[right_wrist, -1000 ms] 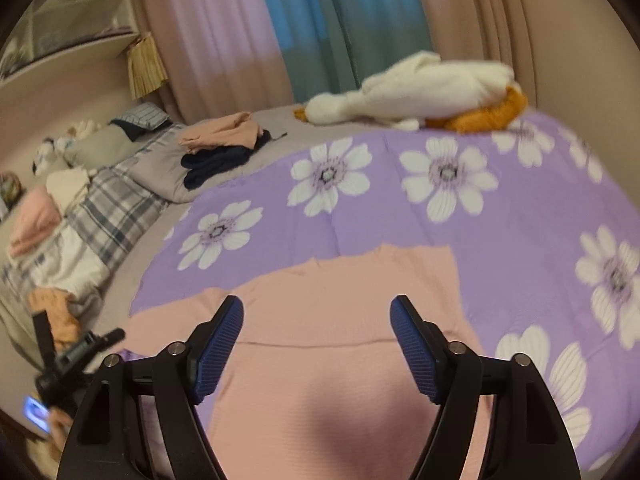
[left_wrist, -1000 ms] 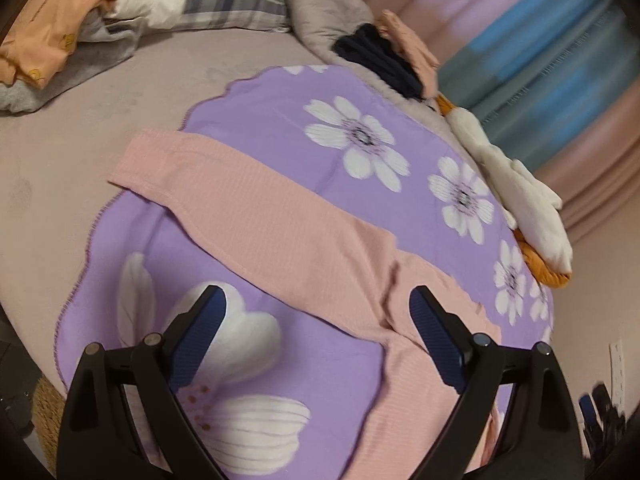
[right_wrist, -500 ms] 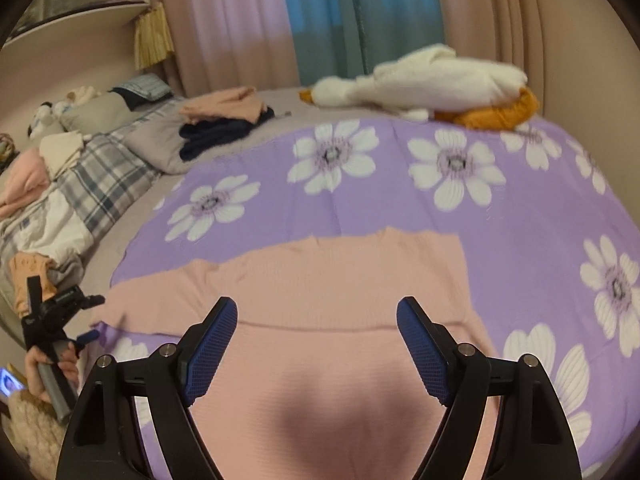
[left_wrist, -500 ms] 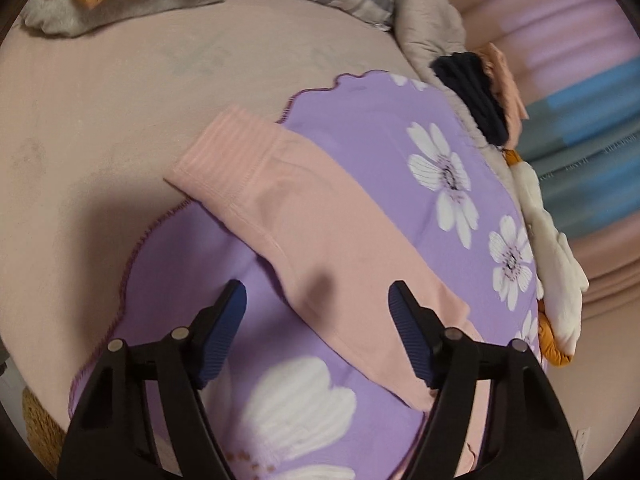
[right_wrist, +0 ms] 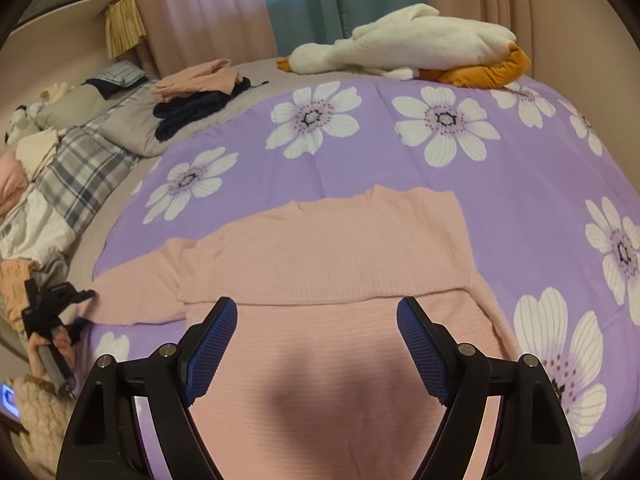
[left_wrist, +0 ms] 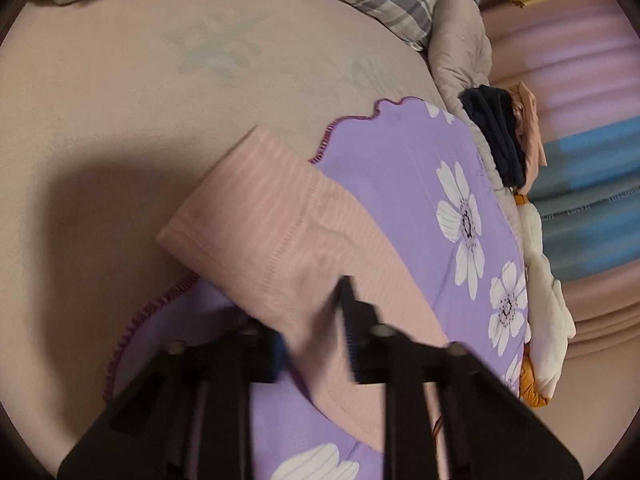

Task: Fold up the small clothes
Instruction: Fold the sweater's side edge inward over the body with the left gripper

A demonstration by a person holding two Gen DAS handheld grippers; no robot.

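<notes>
A pink ribbed long-sleeved top [right_wrist: 340, 248] lies flat on a purple flowered blanket [right_wrist: 400, 168]. One sleeve [left_wrist: 260, 232] reaches left, and its cuff lies past the blanket's scalloped edge on the beige sheet [left_wrist: 160, 100]. My left gripper [left_wrist: 314, 340] is closing on that sleeve just behind the cuff, with the cloth pinched between its blurred pads. It also shows far left in the right wrist view as the left gripper [right_wrist: 52, 308], held by a hand. My right gripper [right_wrist: 316, 344] hangs open over the top's body, nothing between its fingers.
A white and orange plush goose [right_wrist: 408, 48] lies along the far edge. A pile of pink and navy clothes [right_wrist: 192, 96] sits at the back left. Plaid bedding [right_wrist: 80, 168] and other garments line the left side. Curtains hang behind.
My left gripper slid left along the sleeve towards the cuff, came down and went from wide open to pinching the cloth. The right gripper sank slightly over the top and stayed open.
</notes>
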